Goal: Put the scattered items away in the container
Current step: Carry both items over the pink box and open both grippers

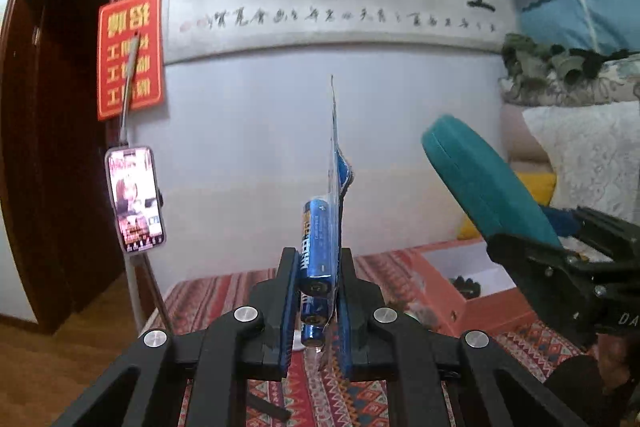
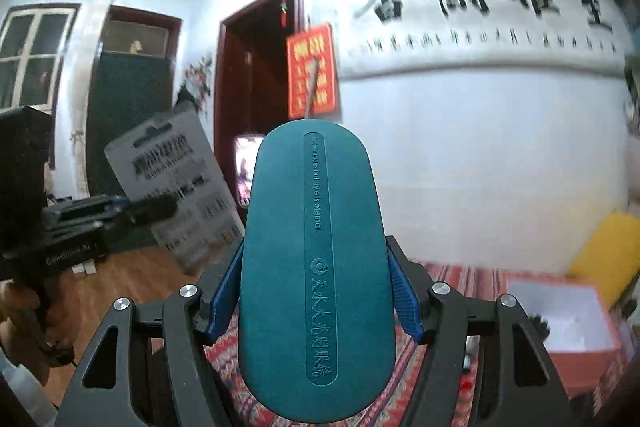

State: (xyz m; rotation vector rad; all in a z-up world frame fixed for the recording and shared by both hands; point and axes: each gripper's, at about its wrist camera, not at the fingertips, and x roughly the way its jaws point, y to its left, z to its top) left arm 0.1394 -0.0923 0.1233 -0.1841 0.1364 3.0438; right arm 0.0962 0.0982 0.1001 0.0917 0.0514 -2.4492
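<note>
My left gripper (image 1: 318, 291) is shut on a blister pack of blue batteries (image 1: 320, 235) and holds it upright, edge-on, above the patterned cloth. The pack's grey card back shows in the right wrist view (image 2: 176, 187), with the left gripper (image 2: 160, 205) clamped on it. My right gripper (image 2: 316, 291) is shut on a teal glasses case (image 2: 316, 267), held up in the air. The case also shows in the left wrist view (image 1: 484, 183), up at the right. An orange-red box with a white inside (image 1: 464, 267) sits on the cloth, below and between the grippers; it also shows in the right wrist view (image 2: 568, 323).
A striped red patterned cloth (image 1: 224, 291) covers the table. A phone on a stand (image 1: 136, 199) stands at the table's left edge. A dark wooden door (image 1: 52, 131) is at the left, a white wall with calligraphy behind. Cushions and a yellow pillow (image 1: 532, 187) lie at the right.
</note>
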